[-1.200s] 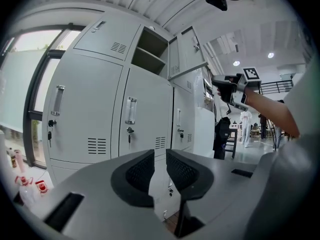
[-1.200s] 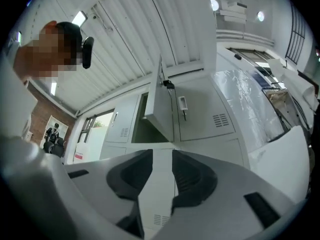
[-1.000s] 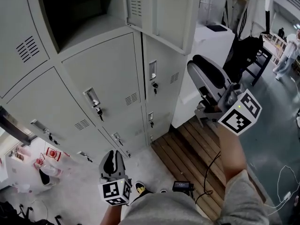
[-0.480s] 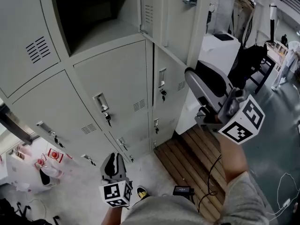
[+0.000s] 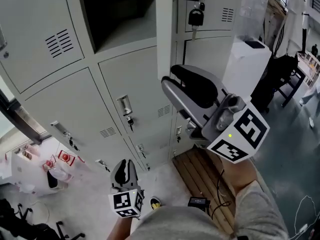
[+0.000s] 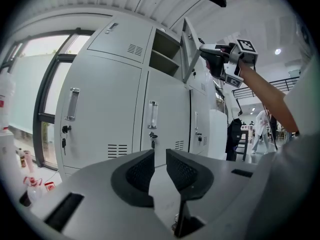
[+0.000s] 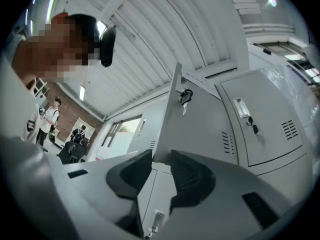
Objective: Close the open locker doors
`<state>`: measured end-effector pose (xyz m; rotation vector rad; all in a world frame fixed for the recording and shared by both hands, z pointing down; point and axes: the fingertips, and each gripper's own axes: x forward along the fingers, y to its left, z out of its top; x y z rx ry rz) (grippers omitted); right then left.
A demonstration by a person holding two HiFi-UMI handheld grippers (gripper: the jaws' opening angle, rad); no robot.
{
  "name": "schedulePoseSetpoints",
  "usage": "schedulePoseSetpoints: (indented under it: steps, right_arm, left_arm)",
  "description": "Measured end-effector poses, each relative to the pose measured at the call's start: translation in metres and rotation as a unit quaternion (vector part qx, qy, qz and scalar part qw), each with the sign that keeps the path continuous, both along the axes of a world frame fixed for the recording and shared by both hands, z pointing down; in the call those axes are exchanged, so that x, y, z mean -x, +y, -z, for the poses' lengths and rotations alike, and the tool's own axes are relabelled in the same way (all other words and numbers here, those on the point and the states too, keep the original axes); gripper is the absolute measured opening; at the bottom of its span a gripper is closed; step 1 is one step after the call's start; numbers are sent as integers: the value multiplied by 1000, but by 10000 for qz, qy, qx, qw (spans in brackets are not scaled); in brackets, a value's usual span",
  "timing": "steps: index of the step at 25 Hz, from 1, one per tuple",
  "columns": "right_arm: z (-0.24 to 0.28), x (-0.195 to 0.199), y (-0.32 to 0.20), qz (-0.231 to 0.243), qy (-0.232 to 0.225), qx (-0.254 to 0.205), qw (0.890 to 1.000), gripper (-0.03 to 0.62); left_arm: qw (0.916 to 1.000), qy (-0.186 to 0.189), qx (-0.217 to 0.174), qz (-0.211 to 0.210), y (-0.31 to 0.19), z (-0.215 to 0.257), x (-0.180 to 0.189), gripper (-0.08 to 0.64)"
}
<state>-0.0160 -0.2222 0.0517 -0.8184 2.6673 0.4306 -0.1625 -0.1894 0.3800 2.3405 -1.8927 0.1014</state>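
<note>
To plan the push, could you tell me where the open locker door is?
The open door hangs top centre in the head view, edge-on, right of the dark compartment, just above the right gripper.

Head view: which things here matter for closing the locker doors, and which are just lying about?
For the job: open locker door; open compartment.
Just lying about: white cabinet; wooden slatted platform; black device on the floor; bottles by the lockers.
</note>
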Motion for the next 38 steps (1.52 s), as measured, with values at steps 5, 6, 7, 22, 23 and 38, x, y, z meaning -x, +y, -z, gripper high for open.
schedulePoseSetpoints:
  steps: [5, 6, 7, 22, 23, 38]
  right_arm:
    - [1, 49, -20, 148, -64, 149, 9998, 129]
    - [2, 57, -24, 187, -84, 167, 9996, 129]
    - [3, 64, -28, 203, -87, 177, 9996, 129]
    - [2, 138, -128, -504, 183, 351, 9979, 126]
    - [2, 140, -132, -526, 183, 384, 9977, 126]
    - [1, 143, -140, -544, 87, 302, 9980, 123]
  left_arm:
    - [9998, -3, -40, 218, 3, 4, 18, 80]
    - [9997, 2, -47, 255, 4, 5, 22, 80]
    - [9996, 7, -55, 294, 5, 5, 26, 80]
    - [9958, 84, -34, 912, 12, 1, 89, 80]
    - [9957, 90, -23, 917, 12, 0, 91, 80]
    - [9970, 103, 74, 758, -3, -6, 93, 80]
